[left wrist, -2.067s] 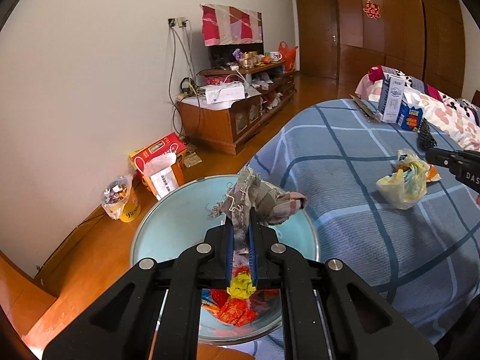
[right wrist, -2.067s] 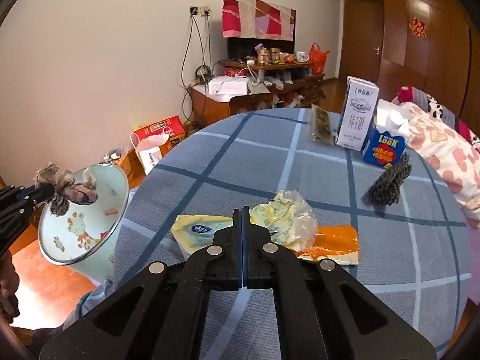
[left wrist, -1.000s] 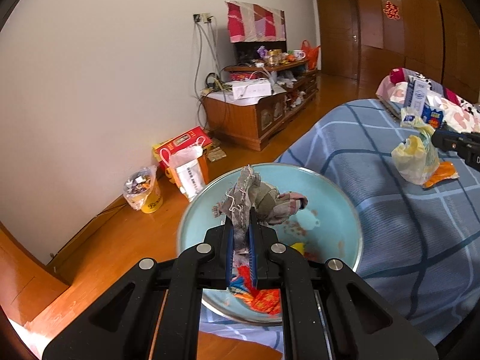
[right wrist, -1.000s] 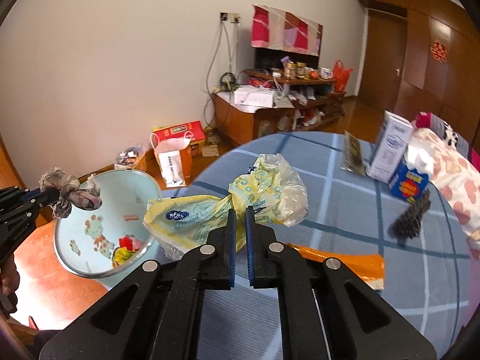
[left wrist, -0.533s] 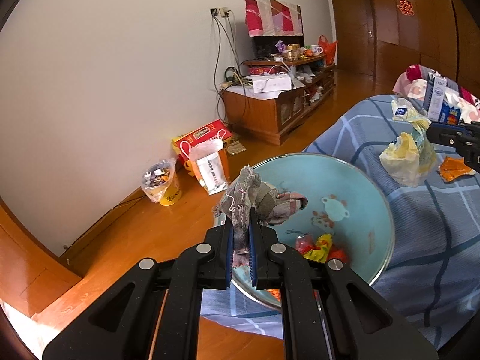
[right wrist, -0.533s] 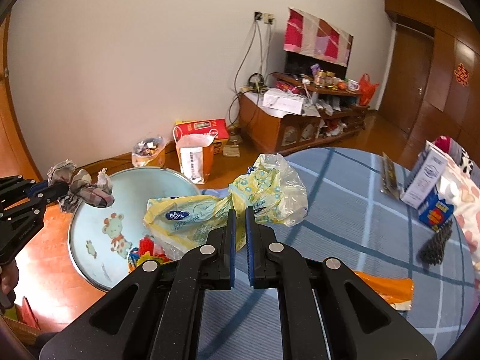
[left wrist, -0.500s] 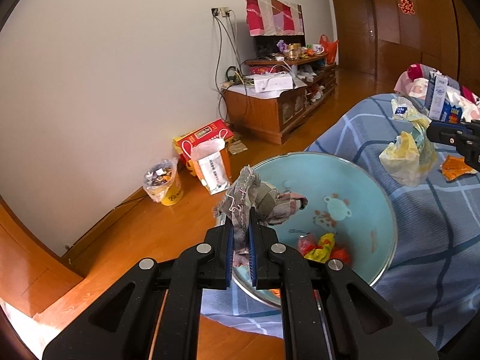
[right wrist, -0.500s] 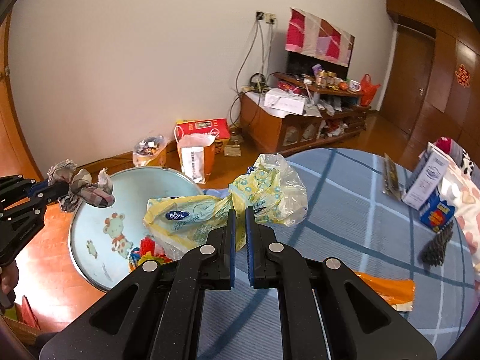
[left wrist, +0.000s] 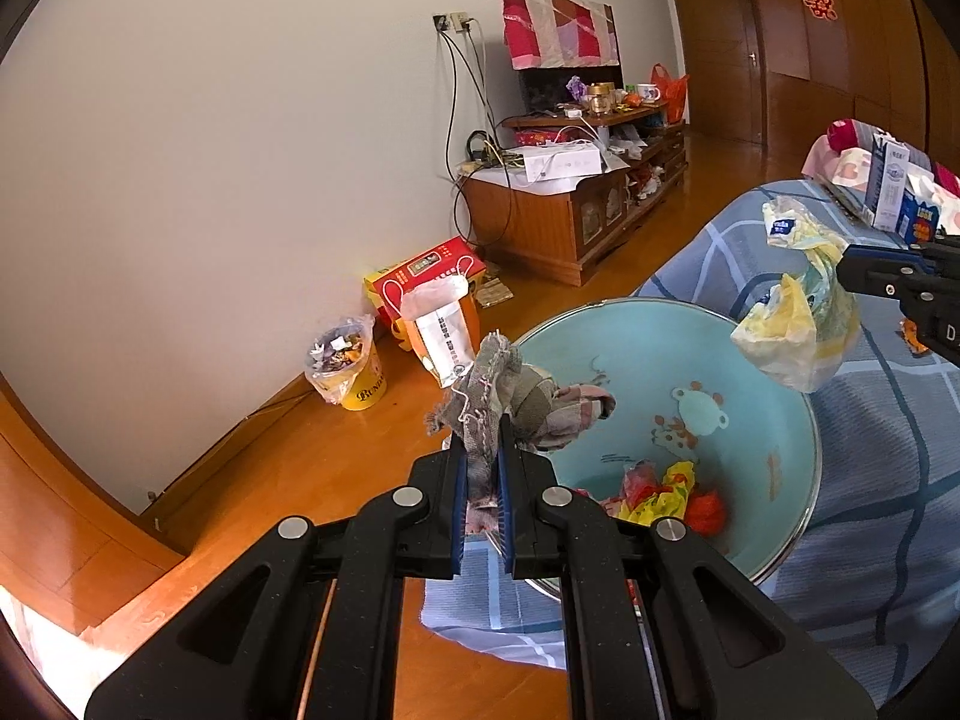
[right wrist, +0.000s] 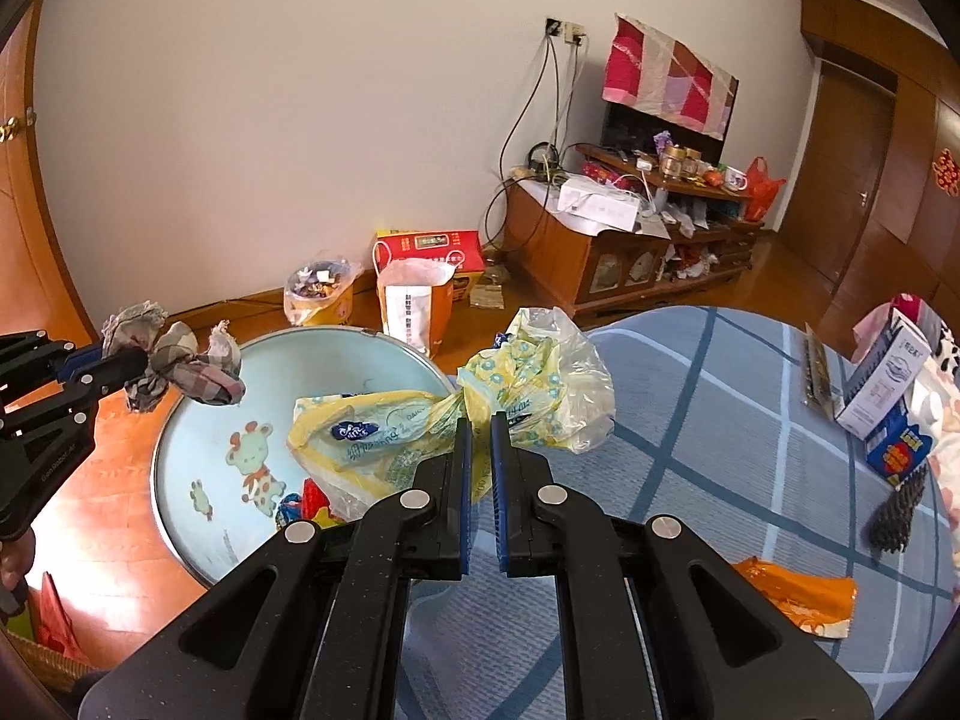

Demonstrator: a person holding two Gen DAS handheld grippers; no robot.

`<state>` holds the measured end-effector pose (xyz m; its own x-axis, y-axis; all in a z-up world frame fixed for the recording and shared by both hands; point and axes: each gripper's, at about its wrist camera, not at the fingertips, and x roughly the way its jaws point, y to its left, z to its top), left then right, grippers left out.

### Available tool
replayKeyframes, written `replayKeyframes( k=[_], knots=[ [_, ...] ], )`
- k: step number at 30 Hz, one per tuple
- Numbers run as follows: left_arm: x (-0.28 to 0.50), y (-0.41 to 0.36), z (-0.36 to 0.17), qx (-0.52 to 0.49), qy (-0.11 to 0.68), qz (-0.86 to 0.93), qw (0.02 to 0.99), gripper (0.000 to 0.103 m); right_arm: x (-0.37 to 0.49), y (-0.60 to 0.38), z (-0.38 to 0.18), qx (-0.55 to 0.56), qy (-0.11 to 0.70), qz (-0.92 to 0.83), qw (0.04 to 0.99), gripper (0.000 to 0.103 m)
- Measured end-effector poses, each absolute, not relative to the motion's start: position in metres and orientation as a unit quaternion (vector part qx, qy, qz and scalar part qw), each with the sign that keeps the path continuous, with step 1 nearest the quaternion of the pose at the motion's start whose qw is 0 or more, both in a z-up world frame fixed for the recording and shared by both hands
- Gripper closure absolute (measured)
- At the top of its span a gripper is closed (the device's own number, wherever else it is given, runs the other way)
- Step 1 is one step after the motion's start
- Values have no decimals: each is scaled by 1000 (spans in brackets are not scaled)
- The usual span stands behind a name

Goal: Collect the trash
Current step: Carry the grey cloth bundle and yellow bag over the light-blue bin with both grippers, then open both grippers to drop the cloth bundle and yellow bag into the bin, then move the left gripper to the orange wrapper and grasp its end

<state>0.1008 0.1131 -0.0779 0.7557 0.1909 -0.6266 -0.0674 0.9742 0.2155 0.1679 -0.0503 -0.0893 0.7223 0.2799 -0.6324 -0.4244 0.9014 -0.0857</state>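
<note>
A red double-happiness sign (left wrist: 820,1) hangs on the wooden wardrobe, upper right; other lettering on boxes and bags is too small to read.

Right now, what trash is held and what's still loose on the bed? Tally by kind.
Yellow plastic bag, held by right gripper: 1
Orange wrapper, loose on bed: 1
Total: 2
Wrappers already lie in the basin, too jumbled to count.
</note>
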Motion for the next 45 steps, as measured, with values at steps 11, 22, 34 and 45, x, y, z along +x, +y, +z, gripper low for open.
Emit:
replayKeyframes(
  k=[11,22,34,45],
  knots=[
    [102,113,-79,90,340,71,933,95,167,-42,-91,-120,320,197,919,96],
    [101,112,-79,89,341,67,934,95,165,-38,-93,-122,321,201,917,96],
    [92,94,-83,83,337,26,938,67,164,-37,-99,-112,331,215,912,55],
    [94,69,-102,95,356,4,930,41,148,-104,-101,-95,332,153,926,39]
  ],
)
